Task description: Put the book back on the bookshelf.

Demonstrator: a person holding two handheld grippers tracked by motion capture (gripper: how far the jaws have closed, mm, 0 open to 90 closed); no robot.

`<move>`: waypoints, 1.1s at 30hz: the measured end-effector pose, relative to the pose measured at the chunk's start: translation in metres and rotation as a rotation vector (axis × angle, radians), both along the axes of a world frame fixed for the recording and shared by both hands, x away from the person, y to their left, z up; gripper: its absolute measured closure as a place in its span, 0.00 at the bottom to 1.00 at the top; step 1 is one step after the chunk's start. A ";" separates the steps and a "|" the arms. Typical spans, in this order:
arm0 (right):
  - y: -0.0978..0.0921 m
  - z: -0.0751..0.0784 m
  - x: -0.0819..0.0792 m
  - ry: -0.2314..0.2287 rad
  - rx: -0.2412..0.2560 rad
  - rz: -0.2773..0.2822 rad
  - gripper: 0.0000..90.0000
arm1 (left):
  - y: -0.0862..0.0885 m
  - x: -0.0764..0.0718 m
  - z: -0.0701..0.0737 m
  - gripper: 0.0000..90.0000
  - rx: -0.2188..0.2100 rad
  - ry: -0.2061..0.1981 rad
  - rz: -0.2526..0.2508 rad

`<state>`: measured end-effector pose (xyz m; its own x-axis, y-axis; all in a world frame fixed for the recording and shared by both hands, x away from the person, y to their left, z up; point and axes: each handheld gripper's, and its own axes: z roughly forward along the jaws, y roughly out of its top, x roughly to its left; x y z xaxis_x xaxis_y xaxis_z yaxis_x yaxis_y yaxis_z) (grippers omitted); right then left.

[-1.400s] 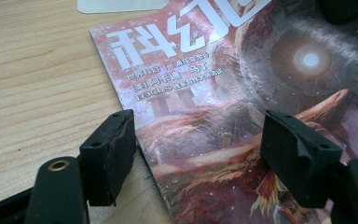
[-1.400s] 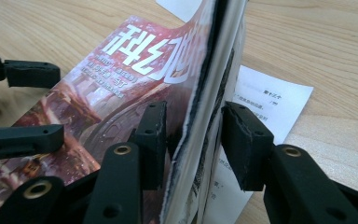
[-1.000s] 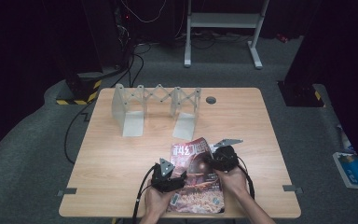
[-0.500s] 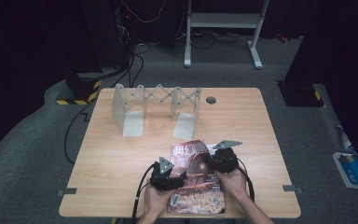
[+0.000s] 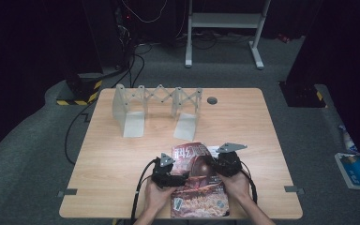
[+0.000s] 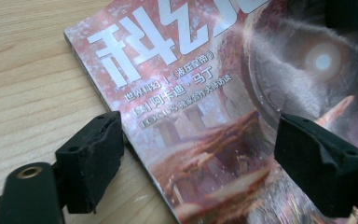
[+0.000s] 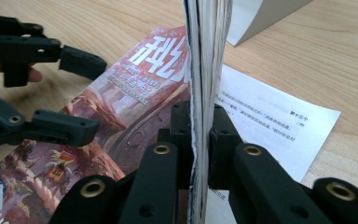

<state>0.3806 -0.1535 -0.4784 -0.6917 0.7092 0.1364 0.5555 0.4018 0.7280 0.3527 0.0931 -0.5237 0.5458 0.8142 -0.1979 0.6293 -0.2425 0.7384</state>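
Observation:
A magazine (image 5: 199, 187) with a reddish cover (image 6: 200, 88) lies flat near the table's front edge. My right gripper (image 5: 212, 164) is shut on its right-hand edge. It pinches a sheaf of pages (image 7: 207, 65) that stands up on edge between the jaws of the right gripper (image 7: 200, 135). A printed white page (image 7: 275, 126) is uncovered below. My left gripper (image 5: 179, 178) is open at the magazine's left edge. Its jaws straddle the spine side: one sits over bare wood, the other over the cover, with the left gripper (image 6: 200, 163) holding nothing. It also appears across the cover as the left gripper (image 7: 95, 95).
A grey expandable file rack (image 5: 157, 105) stands at the back of the wooden table (image 5: 262, 136), with a round grommet (image 5: 211, 100) to its right. A blue-and-white item (image 5: 354, 168) lies on the floor at the right. Cables trail off the front edge.
The right gripper has drifted slightly toward the near edge with the pinched pages. The left gripper has barely moved.

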 end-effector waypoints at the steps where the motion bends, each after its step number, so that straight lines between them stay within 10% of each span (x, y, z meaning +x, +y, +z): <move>1: -0.001 0.000 0.000 0.000 0.005 0.001 0.93 | 0.000 0.001 0.000 0.16 0.006 0.000 -0.002; 19: -0.008 0.005 -0.008 -0.045 0.067 0.021 0.94 | 0.001 0.008 -0.001 0.14 -0.013 -0.005 -0.028; 33: -0.010 0.015 -0.015 -0.090 0.109 0.070 0.94 | 0.000 0.020 0.001 0.07 -0.083 0.063 -0.081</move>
